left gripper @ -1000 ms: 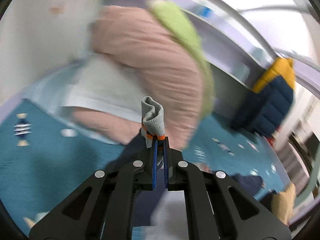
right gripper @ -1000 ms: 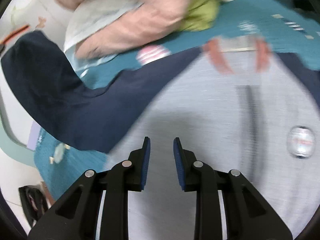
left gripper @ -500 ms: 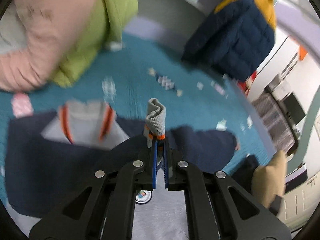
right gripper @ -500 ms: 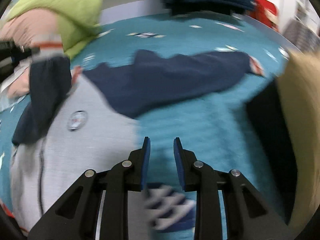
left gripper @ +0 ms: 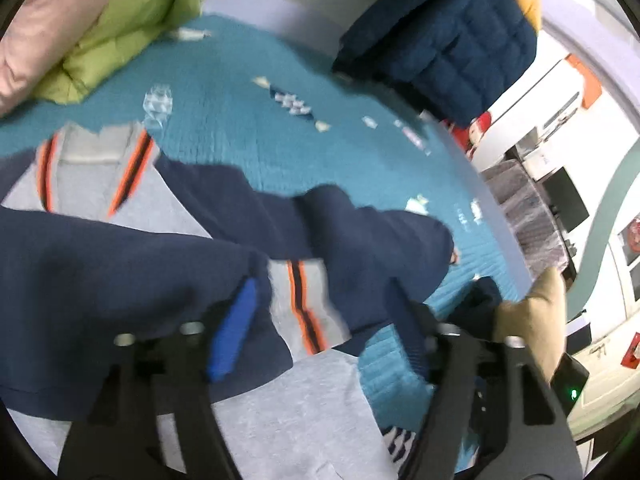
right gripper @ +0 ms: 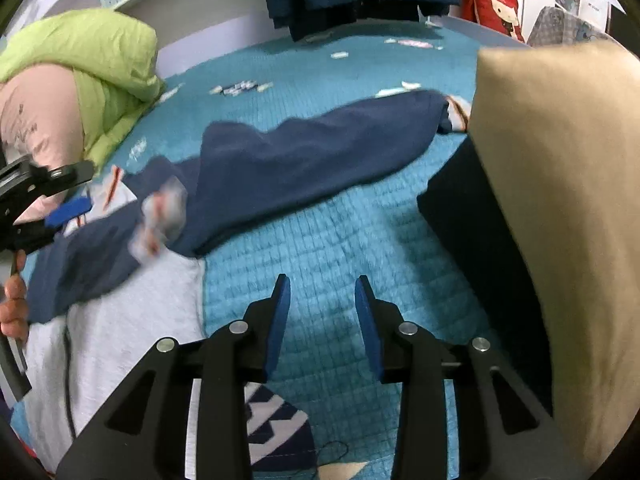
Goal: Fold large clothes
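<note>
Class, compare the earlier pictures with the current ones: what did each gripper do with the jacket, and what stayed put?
The left gripper, shut on the cuff a second ago, has opened and dropped it; the left sleeve now lies folded across the jacket's grey front. The right gripper stayed open and empty, swinging from the grey front to the teal quilt. The right sleeve is still spread out.

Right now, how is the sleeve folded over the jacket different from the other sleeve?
The folded sleeve lies across the jacket's grey front, while the other sleeve stretches out flat on the teal bedspread. The folded sleeve's striped cuff sits below the open left hand-held gripper; the other sleeve's cuff lies far away beside the tan pillow. Both sleeves are navy with grey, orange-striped cuffs.
</note>
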Tool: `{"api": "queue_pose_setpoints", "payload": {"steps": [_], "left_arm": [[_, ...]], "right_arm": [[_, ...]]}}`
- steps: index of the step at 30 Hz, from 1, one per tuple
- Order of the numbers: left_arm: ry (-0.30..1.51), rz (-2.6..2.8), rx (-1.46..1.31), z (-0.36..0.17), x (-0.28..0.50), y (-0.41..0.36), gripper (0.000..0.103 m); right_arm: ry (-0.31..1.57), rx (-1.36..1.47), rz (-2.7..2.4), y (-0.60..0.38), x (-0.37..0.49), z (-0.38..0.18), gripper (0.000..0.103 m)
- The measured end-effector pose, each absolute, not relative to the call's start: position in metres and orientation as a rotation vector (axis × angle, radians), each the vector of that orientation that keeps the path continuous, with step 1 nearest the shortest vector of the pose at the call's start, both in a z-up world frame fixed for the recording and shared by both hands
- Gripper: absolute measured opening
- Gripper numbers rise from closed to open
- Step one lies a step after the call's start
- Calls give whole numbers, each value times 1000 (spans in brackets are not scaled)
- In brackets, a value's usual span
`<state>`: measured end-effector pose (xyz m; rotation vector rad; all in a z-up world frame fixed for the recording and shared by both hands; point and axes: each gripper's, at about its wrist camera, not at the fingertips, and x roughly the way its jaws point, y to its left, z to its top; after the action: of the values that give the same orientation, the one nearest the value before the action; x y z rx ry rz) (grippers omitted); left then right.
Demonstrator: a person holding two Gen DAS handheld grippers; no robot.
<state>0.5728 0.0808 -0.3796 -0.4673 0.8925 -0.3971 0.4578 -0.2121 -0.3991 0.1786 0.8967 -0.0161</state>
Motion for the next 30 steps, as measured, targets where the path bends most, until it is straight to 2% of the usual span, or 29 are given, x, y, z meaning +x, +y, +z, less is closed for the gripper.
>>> {"api": "queue_pose_setpoints", "payload": {"steps": [6,10,12,17,24,25,26,28,30], "left_arm": [[955,-137,-119,-390,557,103,74],[1072,-76,-101,-426,554,125,74],[1123,-56,-95,-444,554,131,74],[1116,-75,-56,-456,552,129,81],[1119,-59,-51,-457,557,124,86],[1115,-63,-50,-457,556,124,86],[1110,-65,-53,-457,556,122,86],[1095,-81,-84,-455,554,126,86],[1071,-102,-139,-449,550,134,86]], "right_arm": [[853,267,24,-217,492,-348,39],[916,306,-44,-238,560,-321,45],[930,279,-128,-253,594,-316,53],[1153,461,-351,-322,665,-367,54],[1271,584,-446,-352,689,-439,55],[1239,651,-411,-356,686,-447,50],[1212,678,-390,-357,683,-449,40],[1125,682,-349,-358,674,-444,6],[1050,660,-297,-352,667,-429,6]]}}
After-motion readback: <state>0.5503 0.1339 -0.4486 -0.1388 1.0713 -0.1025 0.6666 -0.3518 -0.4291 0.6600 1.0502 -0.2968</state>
